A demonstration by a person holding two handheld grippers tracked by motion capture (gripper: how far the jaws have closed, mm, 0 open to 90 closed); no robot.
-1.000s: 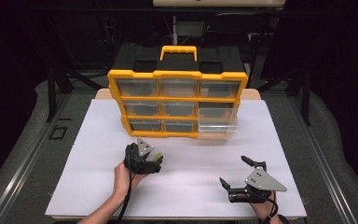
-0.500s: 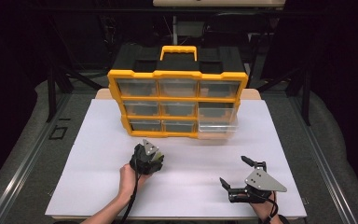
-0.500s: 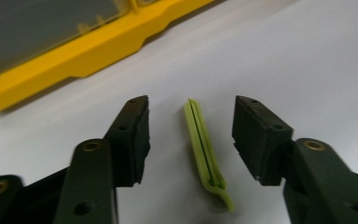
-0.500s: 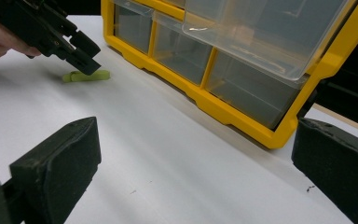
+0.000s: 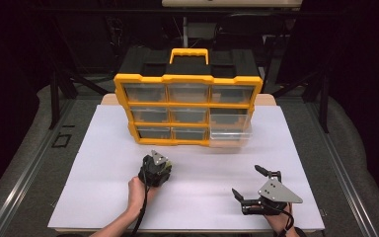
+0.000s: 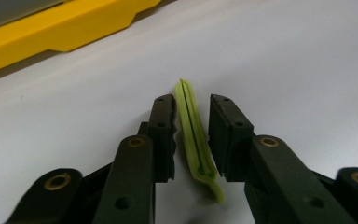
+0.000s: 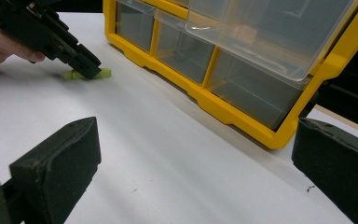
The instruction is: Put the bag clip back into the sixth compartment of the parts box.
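Note:
A thin yellow-green strip (image 6: pixel 193 135) stands on edge on the white tabletop (image 5: pixel 103 163), between the jaws of my left gripper (image 6: pixel 192 126). Those jaws have just been closing around it, and narrow slivers of table still show beside the strip. In the high view the left gripper (image 5: pixel 165 167) points down at the table in front of the yellow drawer organizer (image 5: pixel 187 81). My right gripper (image 5: pixel 247 180) rests near the table's front right, jaws wide apart and empty. From it, the strip (image 7: pixel 103 73) lies under the left gripper's (image 7: pixel 86 70) tip.
The organizer has rows of clear drawers; its lower right drawer (image 5: pixel 229 133) is pulled out over the table. In the right gripper view that open drawer (image 7: pixel 261 32) hangs above the yellow frame (image 7: pixel 242 119). Dark floor and stands surround the table.
The left gripper has tipped down onto the table and its jaws have narrowed around the strip. The right gripper has stayed where it was.

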